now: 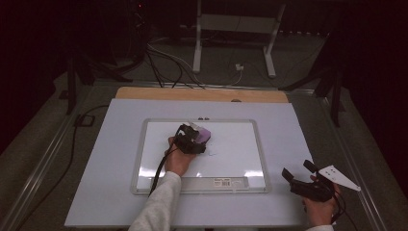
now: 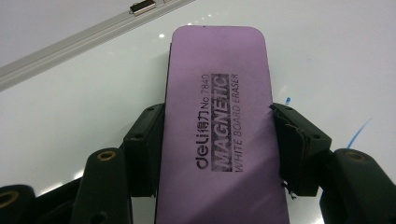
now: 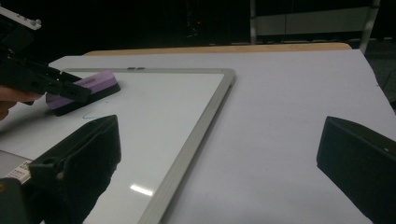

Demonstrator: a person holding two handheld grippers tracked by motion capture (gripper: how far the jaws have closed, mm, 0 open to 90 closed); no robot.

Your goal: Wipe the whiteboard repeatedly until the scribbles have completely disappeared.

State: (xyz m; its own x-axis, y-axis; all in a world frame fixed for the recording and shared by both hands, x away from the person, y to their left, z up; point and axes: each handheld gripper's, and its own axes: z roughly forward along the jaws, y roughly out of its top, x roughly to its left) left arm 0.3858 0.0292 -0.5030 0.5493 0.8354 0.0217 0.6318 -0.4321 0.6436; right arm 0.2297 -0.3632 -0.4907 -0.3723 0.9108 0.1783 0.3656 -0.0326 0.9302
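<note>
Eraser (image 2: 219, 140), purple, lay flat on the whiteboard (image 1: 231, 126) near its far edge, clamped by the left gripper (image 1: 196, 140), prob. to wipe the blue marks (image 2: 359, 133) beside it. Right gripper (image 1: 299, 172) waited w/ jaws wide, holding nothing, off the board.

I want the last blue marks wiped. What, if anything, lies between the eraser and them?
Nothing visible does. The left claw grips the purple eraser flat on the whiteboard, and bare board separates it from the blue marks beside it.
</note>
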